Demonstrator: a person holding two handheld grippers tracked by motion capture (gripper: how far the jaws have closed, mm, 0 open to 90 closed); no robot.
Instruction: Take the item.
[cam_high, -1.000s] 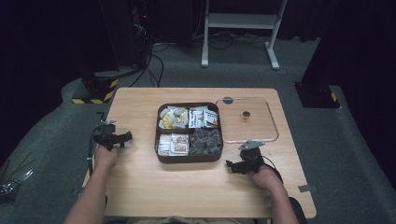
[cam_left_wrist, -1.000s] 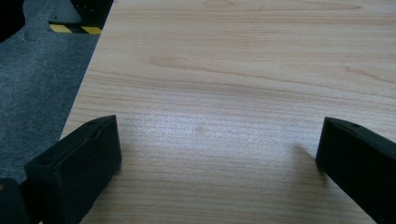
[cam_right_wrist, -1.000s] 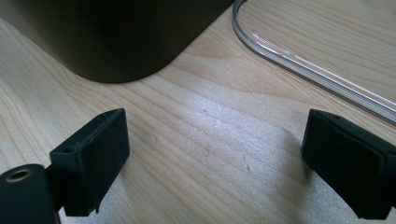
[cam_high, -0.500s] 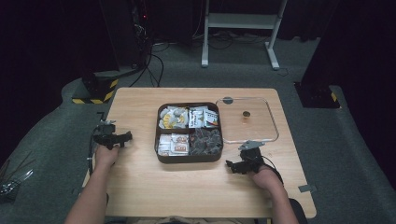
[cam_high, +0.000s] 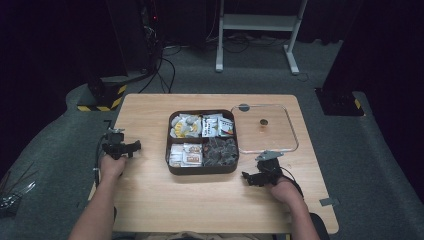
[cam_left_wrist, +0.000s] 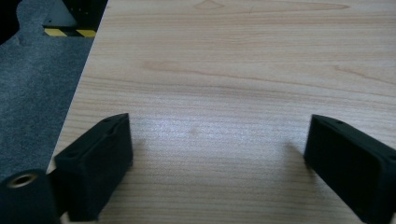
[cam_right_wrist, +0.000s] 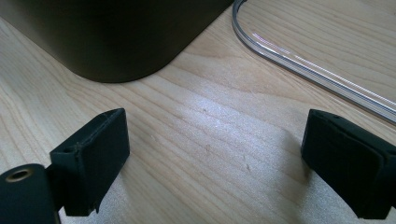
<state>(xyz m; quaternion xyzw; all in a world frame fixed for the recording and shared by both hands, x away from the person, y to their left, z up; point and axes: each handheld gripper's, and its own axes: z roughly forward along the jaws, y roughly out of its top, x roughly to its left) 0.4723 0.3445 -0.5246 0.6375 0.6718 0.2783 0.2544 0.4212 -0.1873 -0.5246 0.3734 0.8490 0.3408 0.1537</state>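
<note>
Brown snack tray (cam_high: 202, 169) between left hand-held gripper (cam_high: 131, 147) and right hand-held gripper (cam_high: 248, 176), both wide open, empty

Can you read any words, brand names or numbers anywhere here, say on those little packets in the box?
No text can be read.
Packets in the brown box: printed in white, red and dark, too small and blurred to read.
Packets in its near-left section: orange and white print, unreadable.
Yellow and black stripes on the floor base: a warning pattern, no words.
Wooden table: no marks.

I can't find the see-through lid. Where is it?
In the high view, the clear lid lies flat on the table's right side, right beside the brown snack box.
</note>
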